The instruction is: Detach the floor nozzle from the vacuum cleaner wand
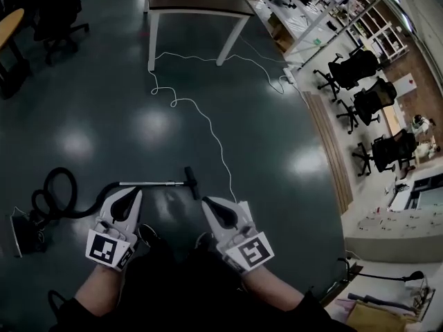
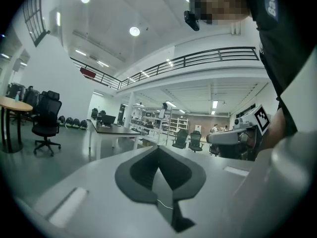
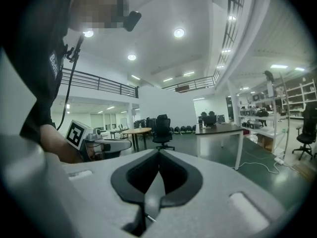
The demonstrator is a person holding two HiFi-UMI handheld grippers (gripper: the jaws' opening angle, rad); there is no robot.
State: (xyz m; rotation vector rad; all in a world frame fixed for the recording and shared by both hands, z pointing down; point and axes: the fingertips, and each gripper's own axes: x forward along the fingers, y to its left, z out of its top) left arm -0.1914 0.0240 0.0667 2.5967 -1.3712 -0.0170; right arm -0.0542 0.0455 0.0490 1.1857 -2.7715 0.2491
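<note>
The vacuum cleaner lies on the dark floor in the head view. Its silver wand [image 1: 149, 183] runs level, with the black floor nozzle [image 1: 191, 182] on its right end. A black hose [image 1: 57, 194] coils at the left towards the body [image 1: 21, 230]. My left gripper [image 1: 131, 193] hangs shut and empty just below the wand. My right gripper [image 1: 206, 202] is also shut and empty, just right of and below the nozzle. In the left gripper view the jaws [image 2: 159, 153] meet over nothing. The same holds for the jaws [image 3: 159, 155] in the right gripper view. Neither gripper view shows the vacuum.
A white cable [image 1: 208, 126] snakes over the floor from a white-legged table [image 1: 197, 5] towards the nozzle. Black office chairs [image 1: 367, 102] stand at the right, with another chair [image 1: 59, 12] and a round wooden table [image 1: 8, 26] at the far left.
</note>
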